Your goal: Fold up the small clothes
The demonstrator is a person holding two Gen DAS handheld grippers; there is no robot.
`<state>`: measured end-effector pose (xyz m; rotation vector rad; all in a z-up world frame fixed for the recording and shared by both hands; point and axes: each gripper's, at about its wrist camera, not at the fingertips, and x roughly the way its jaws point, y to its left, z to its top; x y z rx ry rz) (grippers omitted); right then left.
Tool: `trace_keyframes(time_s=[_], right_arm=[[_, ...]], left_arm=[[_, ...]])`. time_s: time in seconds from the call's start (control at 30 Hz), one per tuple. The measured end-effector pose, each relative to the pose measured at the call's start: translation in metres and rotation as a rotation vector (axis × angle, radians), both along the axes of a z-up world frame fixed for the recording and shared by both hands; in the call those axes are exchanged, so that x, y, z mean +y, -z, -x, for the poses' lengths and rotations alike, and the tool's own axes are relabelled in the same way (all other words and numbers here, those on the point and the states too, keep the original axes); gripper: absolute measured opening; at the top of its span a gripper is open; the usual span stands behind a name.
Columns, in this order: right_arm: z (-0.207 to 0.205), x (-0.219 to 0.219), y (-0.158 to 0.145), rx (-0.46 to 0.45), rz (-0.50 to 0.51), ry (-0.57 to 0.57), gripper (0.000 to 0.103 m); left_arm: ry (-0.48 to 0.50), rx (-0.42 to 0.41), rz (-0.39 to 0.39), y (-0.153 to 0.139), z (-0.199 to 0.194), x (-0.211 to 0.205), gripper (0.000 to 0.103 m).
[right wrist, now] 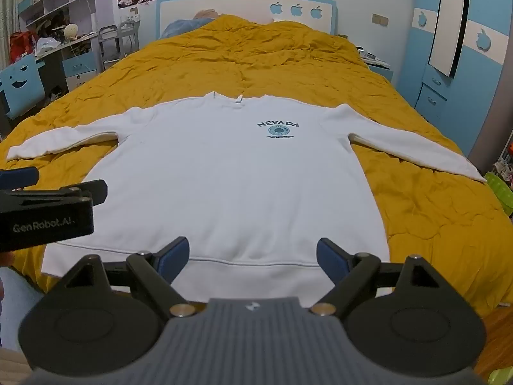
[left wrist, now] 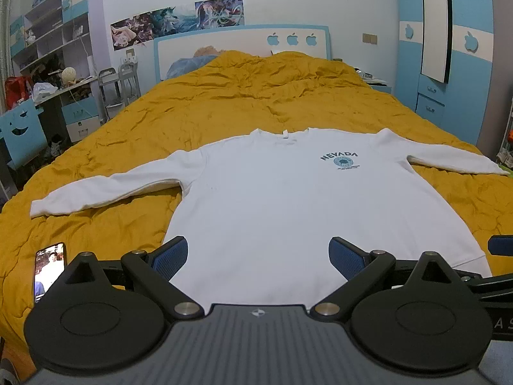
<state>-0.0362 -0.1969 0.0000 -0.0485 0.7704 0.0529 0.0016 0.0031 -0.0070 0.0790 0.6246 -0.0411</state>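
Note:
A white long-sleeved sweatshirt [left wrist: 272,192] [right wrist: 231,173] with a blue "NEVADA" print lies flat and face up on the mustard quilt, both sleeves spread out sideways and its hem toward me. My left gripper [left wrist: 258,255] hovers open above the hem, nothing between its blue pads. My right gripper [right wrist: 253,256] is open over the hem band, also holding nothing. The left gripper's body [right wrist: 48,215] shows at the left edge of the right wrist view. A blue fingertip [left wrist: 501,245] of the right gripper peeks in at the right edge of the left wrist view.
A phone [left wrist: 49,269] with a lit screen lies on the quilt [left wrist: 256,102] near the left front corner. A white and blue headboard [left wrist: 243,45] stands at the far end. A desk and shelves [left wrist: 57,73] are on the left, a blue wardrobe [left wrist: 449,64] on the right.

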Motion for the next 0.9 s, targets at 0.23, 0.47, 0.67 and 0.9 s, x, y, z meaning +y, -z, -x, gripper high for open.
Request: trace_keyframes(time_s=[0.23,0.47,0.67,0.9], right_arm=[[-0.0001,0.0002,-0.0003,0.0,-0.001,0.001,0.082],[0.0001,0.0003,-0.0001,0.0,-0.001,0.001,0.082],[0.0001,0.0001,0.0,0.0,-0.001,0.0,0.082],[0.0001,0.0,0.0,0.001,-0.002,0.0,0.082]], left_arm=[[0.0,0.002,-0.001,0.0005,-0.0004,-0.0012,0.103],[0.0,0.003,-0.002,0.0007,-0.0006,-0.0012,0.103],[-0.001,0.004,-0.002,0.0005,-0.001,-0.0015,0.103],[0.001,0.004,-0.002,-0.0004,-0.0015,-0.0013,0.103]])
